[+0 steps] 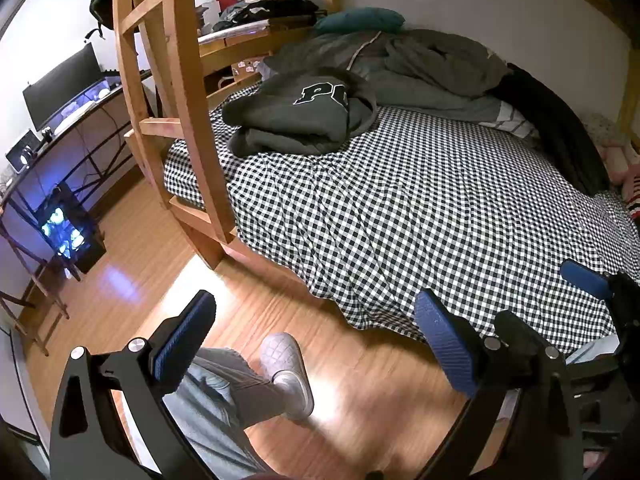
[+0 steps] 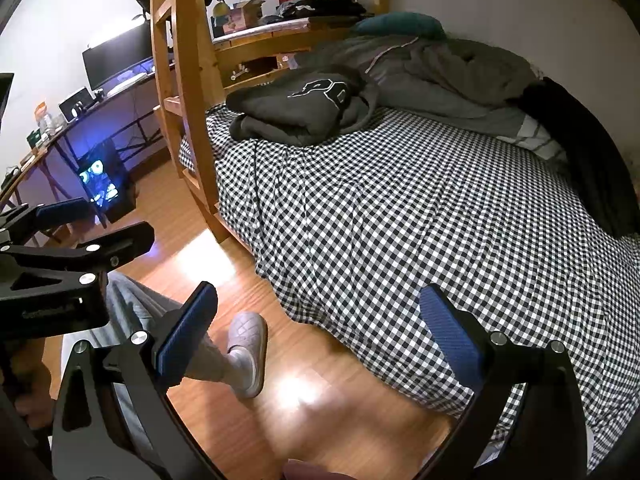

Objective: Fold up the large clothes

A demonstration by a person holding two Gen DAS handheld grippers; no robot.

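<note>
My left gripper [image 1: 314, 334] was a black frame with curved arms, silver round screws at its joints and ribbed blue pads [image 1: 442, 346] on both fingers. My right gripper [image 2: 318, 330] was built alike: black arms, silver screws, blue ribbed pads [image 2: 452, 338]. In the right wrist view the left unit showed at 9 o'clock. I wore light grey trousers [image 1: 218, 394] and a pale quilted slipper [image 1: 288, 374], seen at 6 o'clock.

Both grippers are hanging side by side off the near edge of the bed [image 2: 400, 208], the left gripper [image 1: 316, 344] and the right gripper [image 2: 320, 332] gaping wide, holding nothing.
</note>
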